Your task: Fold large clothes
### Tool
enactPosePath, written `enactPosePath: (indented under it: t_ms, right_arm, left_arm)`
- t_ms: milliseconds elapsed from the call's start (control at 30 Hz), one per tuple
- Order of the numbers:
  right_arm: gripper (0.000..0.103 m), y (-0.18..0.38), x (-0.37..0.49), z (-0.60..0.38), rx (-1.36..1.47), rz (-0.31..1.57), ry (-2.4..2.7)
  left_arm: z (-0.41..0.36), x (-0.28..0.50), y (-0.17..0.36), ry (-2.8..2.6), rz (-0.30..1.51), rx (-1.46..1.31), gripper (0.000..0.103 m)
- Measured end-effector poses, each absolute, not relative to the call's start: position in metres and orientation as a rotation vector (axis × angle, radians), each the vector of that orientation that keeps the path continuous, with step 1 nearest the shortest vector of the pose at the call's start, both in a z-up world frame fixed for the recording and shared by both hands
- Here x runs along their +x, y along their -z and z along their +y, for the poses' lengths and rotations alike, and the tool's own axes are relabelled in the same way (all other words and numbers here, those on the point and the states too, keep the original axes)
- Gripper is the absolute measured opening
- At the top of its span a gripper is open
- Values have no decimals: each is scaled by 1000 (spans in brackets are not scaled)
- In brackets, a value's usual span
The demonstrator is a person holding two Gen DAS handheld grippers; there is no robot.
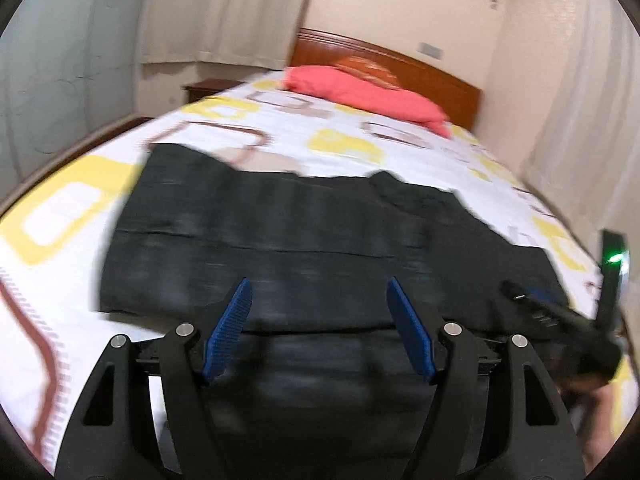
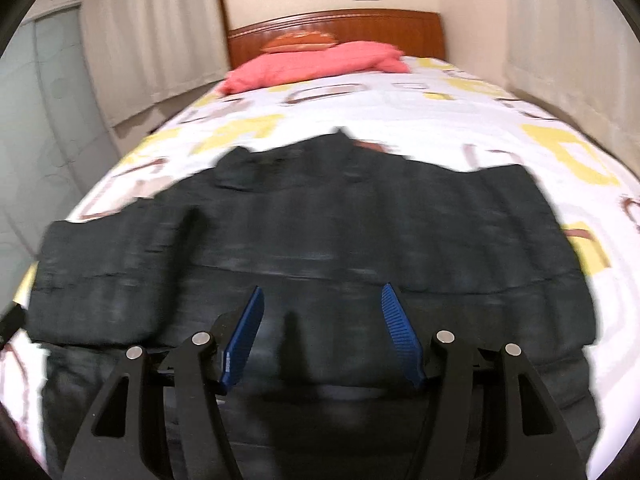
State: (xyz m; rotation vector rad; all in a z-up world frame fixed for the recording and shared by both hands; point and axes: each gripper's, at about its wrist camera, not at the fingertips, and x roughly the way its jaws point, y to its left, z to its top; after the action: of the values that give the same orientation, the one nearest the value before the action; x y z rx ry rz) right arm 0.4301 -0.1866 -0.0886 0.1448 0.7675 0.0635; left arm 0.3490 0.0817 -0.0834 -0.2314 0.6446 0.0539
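Blue pads of the left gripper (image 1: 319, 330) stand wide apart with nothing between them, above the near part of the black garment (image 1: 304, 236). Likewise the right gripper (image 2: 322, 334) is released and empty. Both hang over the garment, which lies spread across the patterned bed (image 1: 64, 208), below a pink pillow (image 1: 360, 94).

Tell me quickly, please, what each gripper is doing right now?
Left gripper: open, holding nothing.
Right gripper: open, holding nothing.

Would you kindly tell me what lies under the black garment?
The black garment lies on the patterned bedsheet, which shows all around it; whatever is beneath the cloth is covered.
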Motion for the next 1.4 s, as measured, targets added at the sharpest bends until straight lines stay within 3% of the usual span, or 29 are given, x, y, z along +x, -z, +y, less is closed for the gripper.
enactPosePath:
  t_ms: [67, 167, 267, 300, 367, 433, 867, 1400]
  right_arm:
    - [62, 86, 438, -163, 167, 782, -117]
    - [71, 90, 450, -130, 179, 811, -174]
    - [71, 102, 464, -104, 172, 858, -206]
    - [51, 106, 467, -96, 167, 869, -213]
    - [26, 109, 468, -85, 118, 873, -221]
    - [19, 107, 465, -82, 116, 863, -226]
    - [18, 74, 442, -192, 105, 746, -37]
    - [18, 116, 438, -314, 177, 828, 151]
  left_arm:
    - [112, 345, 87, -115, 644, -247, 70]
    - [143, 341, 91, -175, 652, -266, 69]
    - [165, 339, 96, -218, 664, -280, 69]
    - [170, 338, 97, -225, 664, -286, 69]
    - [178, 337, 97, -236, 666, -292, 70]
    - [183, 335, 96, -236, 656, -302, 70]
    - [160, 347, 87, -177, 641, -323, 70]
    - [105, 387, 108, -117, 718, -249, 70]
